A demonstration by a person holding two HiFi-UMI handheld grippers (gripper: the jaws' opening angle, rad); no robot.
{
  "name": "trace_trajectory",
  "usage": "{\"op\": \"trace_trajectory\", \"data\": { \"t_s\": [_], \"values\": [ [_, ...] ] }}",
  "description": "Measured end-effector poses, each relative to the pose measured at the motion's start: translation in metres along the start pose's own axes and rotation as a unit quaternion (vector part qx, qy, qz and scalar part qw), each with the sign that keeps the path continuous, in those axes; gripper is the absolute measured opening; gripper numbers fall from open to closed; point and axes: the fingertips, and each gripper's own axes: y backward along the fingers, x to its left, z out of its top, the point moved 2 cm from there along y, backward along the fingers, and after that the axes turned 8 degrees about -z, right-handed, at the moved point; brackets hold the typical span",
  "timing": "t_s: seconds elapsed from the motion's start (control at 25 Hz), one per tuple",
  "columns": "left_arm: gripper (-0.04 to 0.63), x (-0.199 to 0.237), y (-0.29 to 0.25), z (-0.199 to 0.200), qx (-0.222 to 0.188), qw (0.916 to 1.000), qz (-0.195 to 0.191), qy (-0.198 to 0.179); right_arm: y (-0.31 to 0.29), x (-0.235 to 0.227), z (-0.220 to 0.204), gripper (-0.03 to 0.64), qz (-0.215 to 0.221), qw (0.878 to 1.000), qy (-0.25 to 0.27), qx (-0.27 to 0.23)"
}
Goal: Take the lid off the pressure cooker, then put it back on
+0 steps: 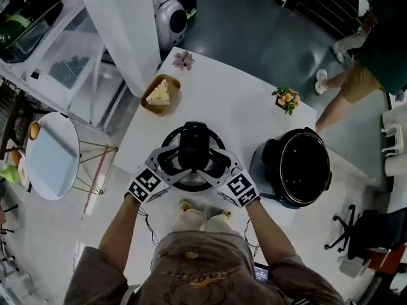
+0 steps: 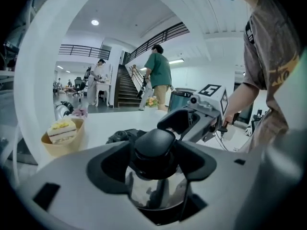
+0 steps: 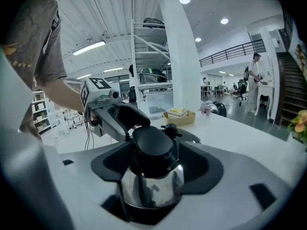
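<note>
The pressure cooker lid (image 1: 166,150), steel with a black handle (image 1: 193,145), lies on the white table (image 1: 241,116), left of the lidless cooker pot (image 1: 299,167). My left gripper (image 1: 173,162) and right gripper (image 1: 213,164) come at the handle from opposite sides. In the left gripper view the handle (image 2: 154,146) sits between the jaws of the left gripper (image 2: 153,164), which stand wide beside it. The right gripper view shows the same: the handle (image 3: 152,143) lies between the wide jaws of the right gripper (image 3: 156,169). Both look open around it.
A tan bowl with a cake slice (image 1: 159,94) stands behind the lid. A small flower pot (image 1: 286,98) and a flower ornament (image 1: 184,60) sit at the far table edge. A white pillar (image 1: 124,24), a round side table (image 1: 51,154) and a person (image 1: 356,75) surround the table.
</note>
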Motion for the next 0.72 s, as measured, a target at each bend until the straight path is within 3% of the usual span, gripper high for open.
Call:
{"op": "trace_trajectory", "data": {
  "t_s": [0.32, 0.72],
  "values": [
    [0.270, 0.003, -0.013, -0.008, 0.028, 0.9985, -0.038, -0.026, -0.014, 0.000, -0.006, 0.288, 0.019, 0.999, 0.018, 0.018],
    [0.267, 0.006, -0.015, -0.007, 0.028, 0.9970, -0.061, -0.038, -0.017, 0.001, -0.005, 0.270, 0.045, 0.999, 0.018, 0.015]
  ]
}}
